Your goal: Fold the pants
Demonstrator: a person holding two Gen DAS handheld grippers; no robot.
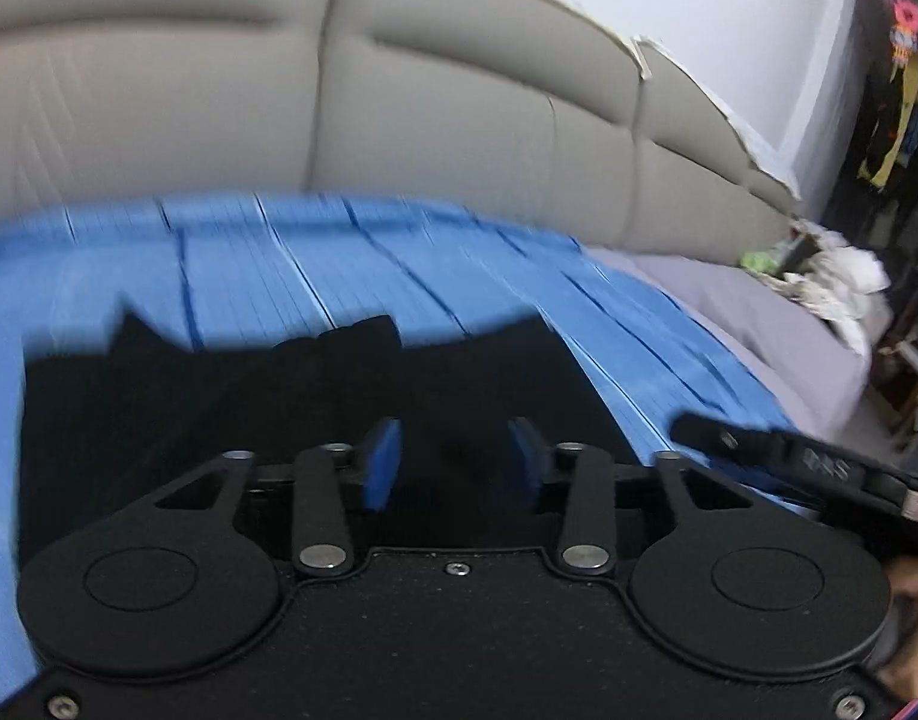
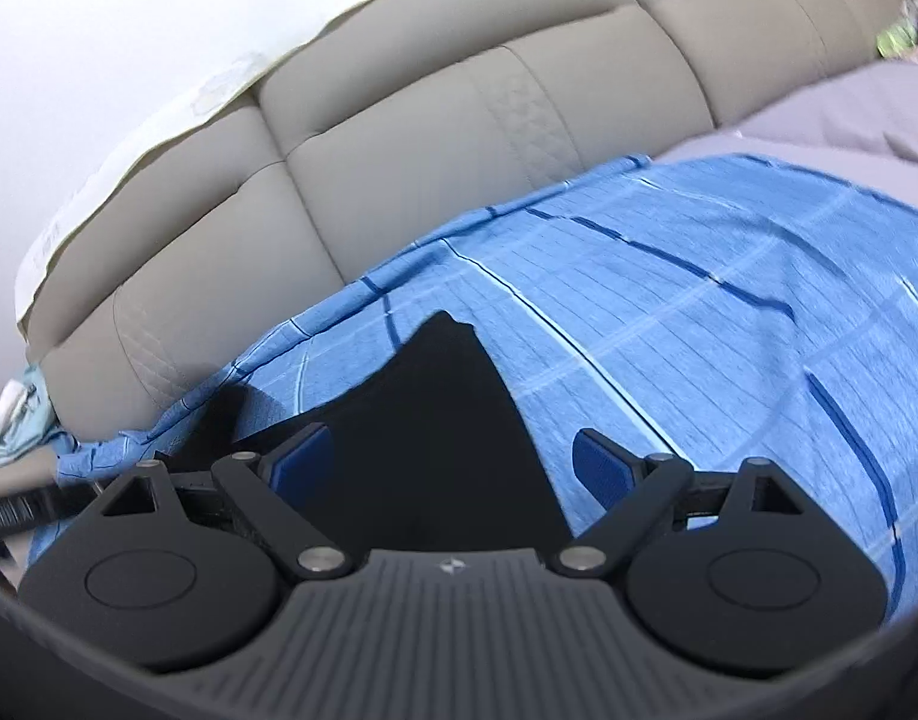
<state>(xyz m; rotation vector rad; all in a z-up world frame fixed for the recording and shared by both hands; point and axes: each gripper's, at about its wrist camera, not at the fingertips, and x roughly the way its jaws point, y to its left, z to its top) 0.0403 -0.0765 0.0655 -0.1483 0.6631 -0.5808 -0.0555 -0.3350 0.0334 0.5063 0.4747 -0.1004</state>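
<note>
Both grippers, left (image 1: 453, 459) and right (image 2: 453, 468), released over black pants (image 1: 279, 396) on blue checked sheet (image 2: 699, 300), padded grey headboard (image 1: 459, 120) beyond.

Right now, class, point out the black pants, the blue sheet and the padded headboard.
black pants (image 1: 231, 408): left wrist view, flat middle of the fabric.
blue sheet (image 2: 699, 312): right wrist view, bare striped area.
padded headboard (image 1: 459, 138): left wrist view, a central cushion panel.

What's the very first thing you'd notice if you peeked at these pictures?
The big black pants jump out, lying dark on the bright blue striped sheet in front of both tongs. Behind the sheet rises a puffy grey headboard, and far off to the right in the left wrist view sits a messy white pile on the bed.
</note>
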